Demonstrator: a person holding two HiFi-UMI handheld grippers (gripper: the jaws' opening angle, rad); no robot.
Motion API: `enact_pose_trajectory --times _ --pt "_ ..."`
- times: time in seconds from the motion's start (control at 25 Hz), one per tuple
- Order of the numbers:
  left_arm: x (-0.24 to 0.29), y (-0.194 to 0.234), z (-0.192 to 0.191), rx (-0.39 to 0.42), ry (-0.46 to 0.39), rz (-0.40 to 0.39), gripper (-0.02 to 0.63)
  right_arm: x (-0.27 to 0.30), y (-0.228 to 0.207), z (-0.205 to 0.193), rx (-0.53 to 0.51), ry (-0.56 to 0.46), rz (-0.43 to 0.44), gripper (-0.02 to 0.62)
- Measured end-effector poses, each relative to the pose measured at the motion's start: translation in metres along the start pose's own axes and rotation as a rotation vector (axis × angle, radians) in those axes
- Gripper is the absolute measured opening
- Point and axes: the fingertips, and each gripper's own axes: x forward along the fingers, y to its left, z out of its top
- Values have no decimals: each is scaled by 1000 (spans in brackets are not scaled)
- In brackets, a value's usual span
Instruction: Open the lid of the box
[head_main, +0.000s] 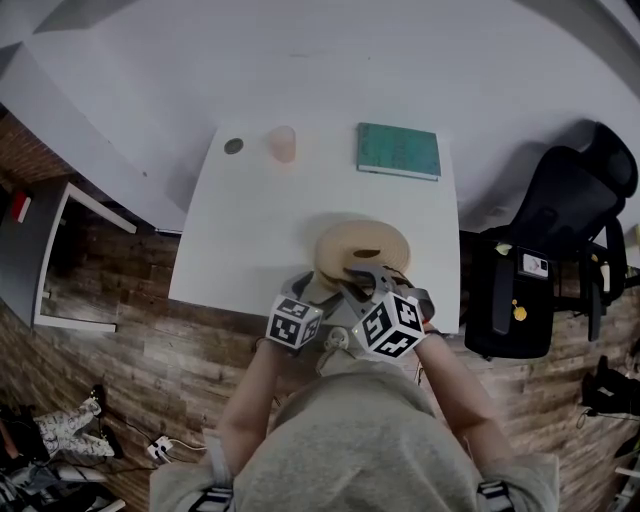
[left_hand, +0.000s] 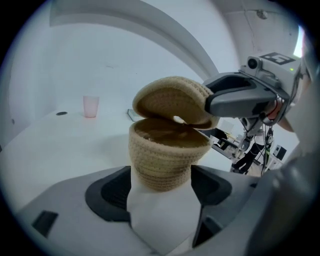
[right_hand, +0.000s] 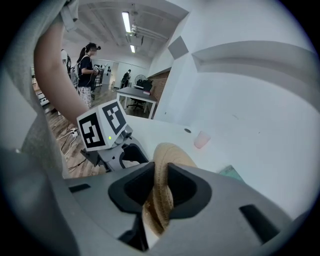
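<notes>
A round woven box (left_hand: 167, 160) stands near the front edge of the white table (head_main: 250, 230). My left gripper (left_hand: 161, 192) is shut on the box's lower body, with a pad pressing on each side. The woven lid (left_hand: 170, 100) is tilted up on its right side, leaving a gap over the box's dark inside. My right gripper (right_hand: 159, 180) is shut on the lid's rim (right_hand: 167, 152), which stands edge-on between its pads. In the head view the lid (head_main: 362, 250) hides the box, and both grippers sit close together at its near side.
A pink cup (head_main: 283, 144), a small dark disc (head_main: 234, 146) and a green book (head_main: 399, 150) lie at the table's far side. A black office chair (head_main: 560, 230) stands to the right. The person's body is close against the front edge.
</notes>
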Motion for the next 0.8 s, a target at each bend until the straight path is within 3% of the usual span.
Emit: enact_pose_trajectory --times 0.44,0.8 --pt "-18 2 9 -16 -62 13 362 -36 -50 10 263 -155 -126 78" --pt "-47 -8 27 -16 -164 49 362 -71 -70 3 440 -281 -241 78"
